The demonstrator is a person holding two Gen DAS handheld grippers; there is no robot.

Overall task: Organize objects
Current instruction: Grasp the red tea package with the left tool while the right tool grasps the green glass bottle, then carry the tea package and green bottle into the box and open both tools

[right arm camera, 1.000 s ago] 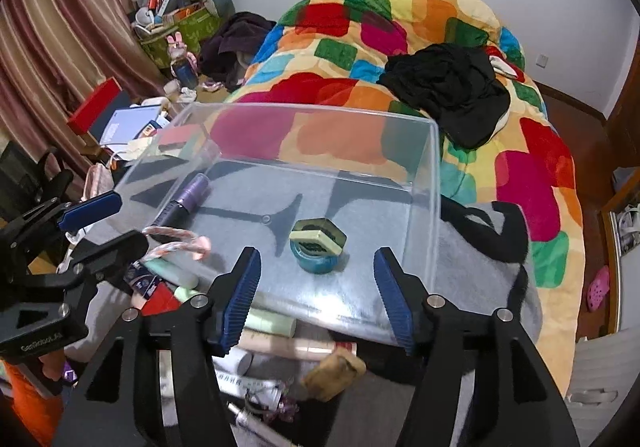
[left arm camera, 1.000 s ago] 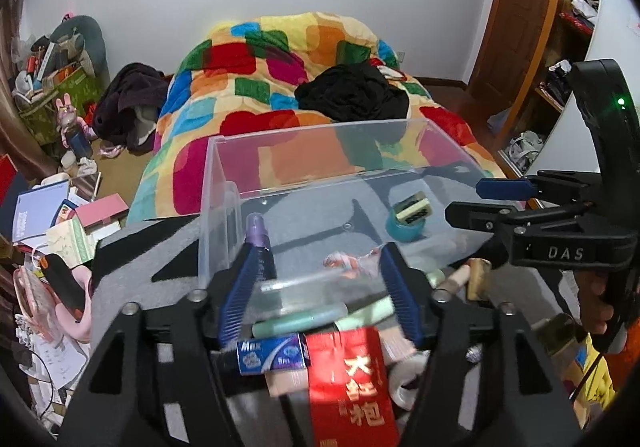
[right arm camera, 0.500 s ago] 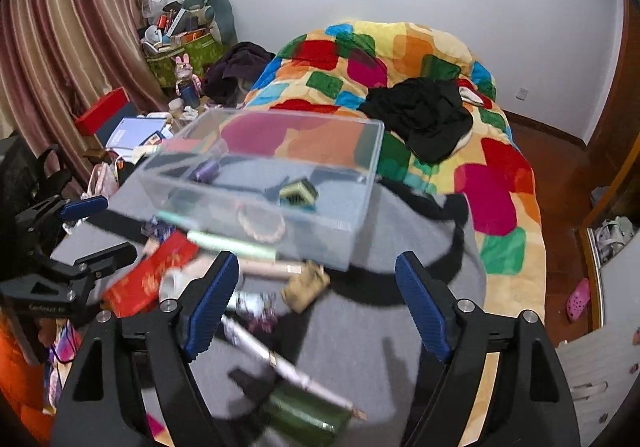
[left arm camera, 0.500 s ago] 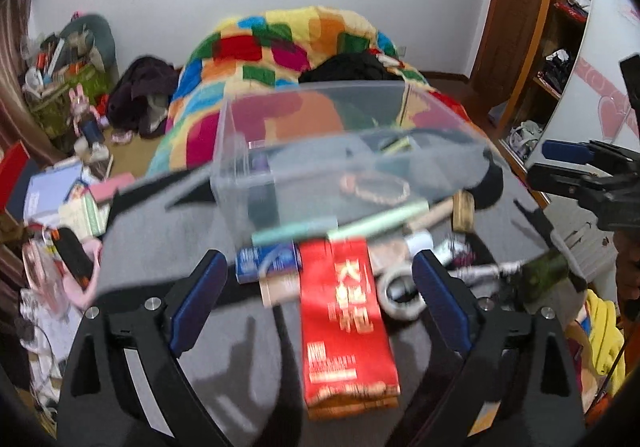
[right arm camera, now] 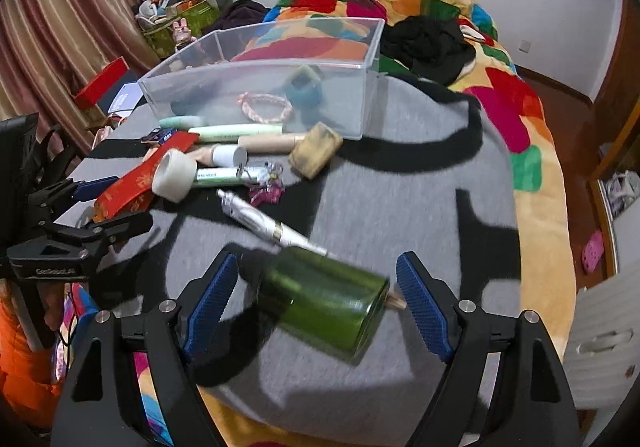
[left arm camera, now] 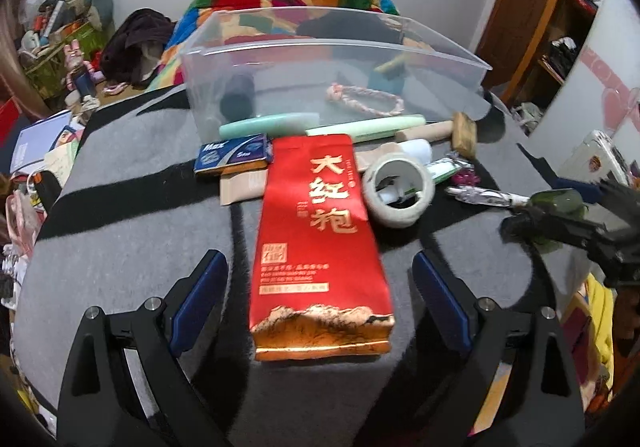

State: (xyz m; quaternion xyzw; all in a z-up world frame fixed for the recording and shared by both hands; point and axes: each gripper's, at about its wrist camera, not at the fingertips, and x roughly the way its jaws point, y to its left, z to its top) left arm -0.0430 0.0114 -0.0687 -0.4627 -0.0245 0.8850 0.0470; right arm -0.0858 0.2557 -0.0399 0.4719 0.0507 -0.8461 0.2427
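A clear plastic bin [left arm camera: 332, 47] [right arm camera: 260, 65] stands at the far side of the grey blanket and holds a pink braided bracelet [left arm camera: 366, 99] [right arm camera: 264, 106], a dark bottle and a teal tape roll. My left gripper [left arm camera: 320, 299] is open, its jaws on either side of the near end of a red tea packet [left arm camera: 320, 243]. My right gripper [right arm camera: 316, 299] is open, its jaws on either side of a green bottle [right arm camera: 324, 299] lying on its side. A white tape roll [left arm camera: 400, 191], tubes and a wooden mallet [right arm camera: 312, 151] lie in front of the bin.
A silver pen [right arm camera: 260, 219] lies just beyond the green bottle. A blue box [left arm camera: 234, 155] sits left of the packet. The colourful quilt [right arm camera: 500, 87] covers the bed behind. Clutter lines the floor at left.
Both grippers have pulled back from the bin towards the near edge of the blanket and opened wider. The left now frames the red packet, the right the green bottle.
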